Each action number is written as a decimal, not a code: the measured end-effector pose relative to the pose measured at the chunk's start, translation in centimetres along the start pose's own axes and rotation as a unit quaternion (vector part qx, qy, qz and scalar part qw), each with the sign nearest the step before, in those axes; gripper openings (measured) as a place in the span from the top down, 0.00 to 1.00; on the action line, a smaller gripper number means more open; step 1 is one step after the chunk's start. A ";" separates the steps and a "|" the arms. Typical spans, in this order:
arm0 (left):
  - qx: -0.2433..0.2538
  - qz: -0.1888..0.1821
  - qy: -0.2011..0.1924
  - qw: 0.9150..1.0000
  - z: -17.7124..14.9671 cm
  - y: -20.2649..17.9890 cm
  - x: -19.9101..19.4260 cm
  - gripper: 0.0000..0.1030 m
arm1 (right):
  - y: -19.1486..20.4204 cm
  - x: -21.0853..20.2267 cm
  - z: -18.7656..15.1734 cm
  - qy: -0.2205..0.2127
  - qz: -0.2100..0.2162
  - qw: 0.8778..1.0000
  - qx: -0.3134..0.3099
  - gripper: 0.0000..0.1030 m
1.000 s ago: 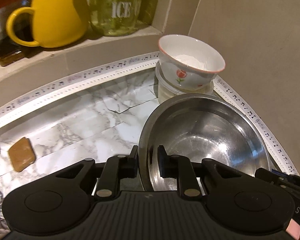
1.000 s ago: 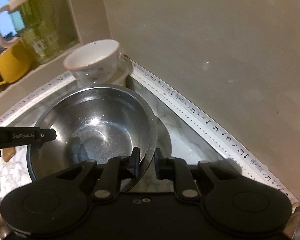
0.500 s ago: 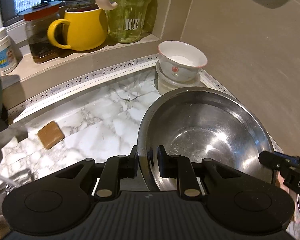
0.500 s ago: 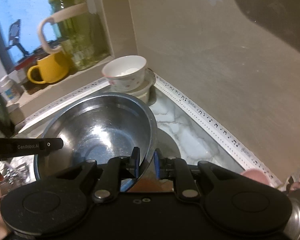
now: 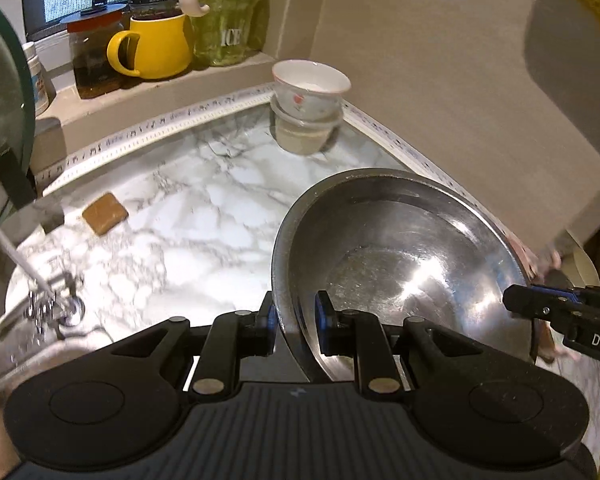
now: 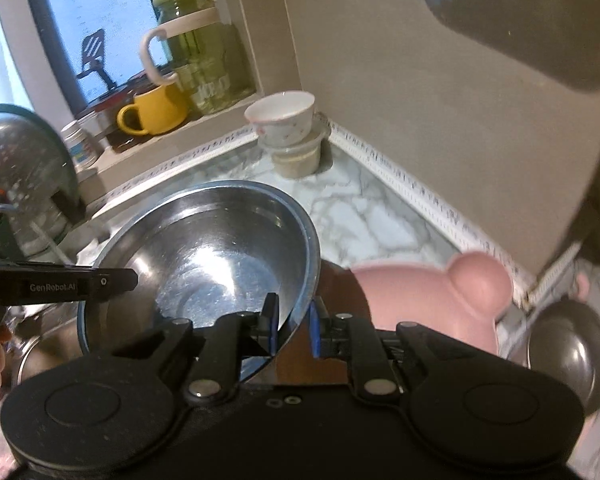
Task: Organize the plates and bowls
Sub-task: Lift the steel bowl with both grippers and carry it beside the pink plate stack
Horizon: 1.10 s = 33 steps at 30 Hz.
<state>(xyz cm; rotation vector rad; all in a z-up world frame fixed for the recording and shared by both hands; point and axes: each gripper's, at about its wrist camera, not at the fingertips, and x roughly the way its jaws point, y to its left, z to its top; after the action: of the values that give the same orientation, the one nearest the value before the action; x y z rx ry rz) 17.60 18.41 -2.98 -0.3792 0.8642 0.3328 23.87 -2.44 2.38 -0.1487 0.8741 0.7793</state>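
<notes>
Stainless steel, round and mirror-bright, the mixing bowl [image 5: 400, 264] is hanging tilted above the counter's right edge; the left gripper [image 5: 296, 320] is pinching its near rim, fingers nearly closed with only the thin wall between them; the right gripper [image 6: 294, 320] is clamping the opposite rim the same way. Veined white marble is covering the counter [image 5: 188, 216]; in its far right corner a glazed white porcelain bowl with a red flower [image 5: 310, 88] is sitting nested in a beige bowl [image 5: 304, 136]. A glossy yellow mug [image 5: 156, 48] is standing on the window ledge; a pink bear-eared bowl [image 6: 428, 292] is lying below the right gripper.
</notes>
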 end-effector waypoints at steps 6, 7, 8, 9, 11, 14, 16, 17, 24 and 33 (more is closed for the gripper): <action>0.012 -0.010 0.008 1.000 -3.9 -0.6 -1.6 0.82 | -0.4 -2.1 -3.5 0.016 0.015 1.000 0.011 0.84; 0.013 -0.012 0.010 1.000 -4.4 -0.7 -1.8 0.82 | -0.5 -2.3 -4.1 0.021 0.018 1.000 0.015 0.84; 0.015 -0.013 0.012 1.000 -4.8 -0.8 -1.9 0.82 | -0.5 -2.6 -4.6 0.024 0.019 0.999 0.015 0.84; 0.015 -0.013 0.014 1.000 -5.3 -0.9 -2.0 0.82 | -0.5 -2.8 -5.3 0.028 0.021 0.999 0.012 0.84; 0.022 -0.014 0.020 0.999 -6.3 -1.2 -2.3 0.82 | -0.3 -3.2 -6.4 0.034 0.020 0.999 0.007 0.84; 0.027 -0.018 0.024 0.999 -7.7 -1.4 -2.6 0.82 | -0.5 -3.6 -8.0 0.046 0.024 0.999 0.012 0.84; 0.031 -0.020 0.031 0.999 -8.8 -1.6 -2.6 0.82 | -0.5 -3.8 -9.0 0.054 0.023 0.998 0.015 0.84; 0.032 -0.020 0.035 0.999 -9.3 -1.7 -2.5 0.82 | -0.6 -3.8 -9.5 0.059 0.023 0.998 0.017 0.84; 0.041 -0.029 0.060 0.997 -12.0 -1.9 -1.6 0.82 | -0.9 -3.6 -11.8 0.083 0.016 0.996 0.016 0.84; 0.033 -0.033 0.083 0.995 -13.8 -1.7 -0.5 0.82 | -1.2 -2.9 -13.2 0.104 0.012 0.994 0.017 0.84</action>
<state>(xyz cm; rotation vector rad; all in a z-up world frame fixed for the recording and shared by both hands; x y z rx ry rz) 8.86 10.61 -10.42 -0.3764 1.0207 0.2130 15.19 -10.42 -4.26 -0.1919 1.0876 0.7804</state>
